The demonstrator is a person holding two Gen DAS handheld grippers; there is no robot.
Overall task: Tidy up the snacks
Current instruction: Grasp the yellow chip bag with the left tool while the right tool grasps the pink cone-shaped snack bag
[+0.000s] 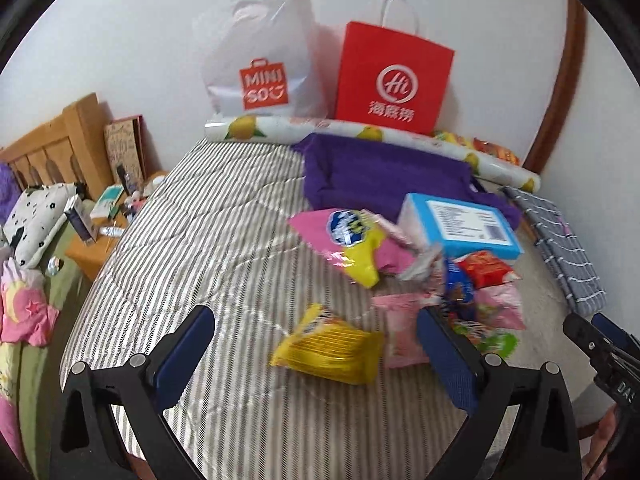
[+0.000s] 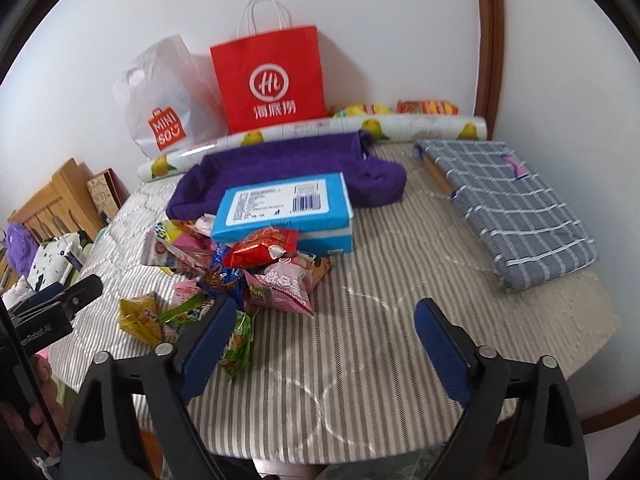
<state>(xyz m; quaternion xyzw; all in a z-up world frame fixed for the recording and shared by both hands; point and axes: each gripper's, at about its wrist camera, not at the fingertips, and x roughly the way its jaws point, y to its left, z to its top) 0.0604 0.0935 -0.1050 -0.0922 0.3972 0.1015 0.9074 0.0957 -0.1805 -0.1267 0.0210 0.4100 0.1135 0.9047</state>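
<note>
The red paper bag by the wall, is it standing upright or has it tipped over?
Upright. The red paper bag stands on its base against the wall, its white handles pointing up, beside the white plastic bag.

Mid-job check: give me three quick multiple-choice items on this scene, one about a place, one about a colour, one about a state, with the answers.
1. Where does the blue box lie?
A. inside the red paper bag
B. partly on the purple cloth, behind the snack pile
C. on the grey checked cloth

2. What colour is the snack packet lying between the left tongs' fingers?
A. yellow
B. green
C. white

3. What state are the right tongs in?
A. shut on a packet
B. open, holding nothing
C. shut and empty

Answers: 1 B, its far end overlaps the purple cloth. 2 A, the wrapper is yellow. 3 B, only bare striped cover shows between the spread fingers.
</note>
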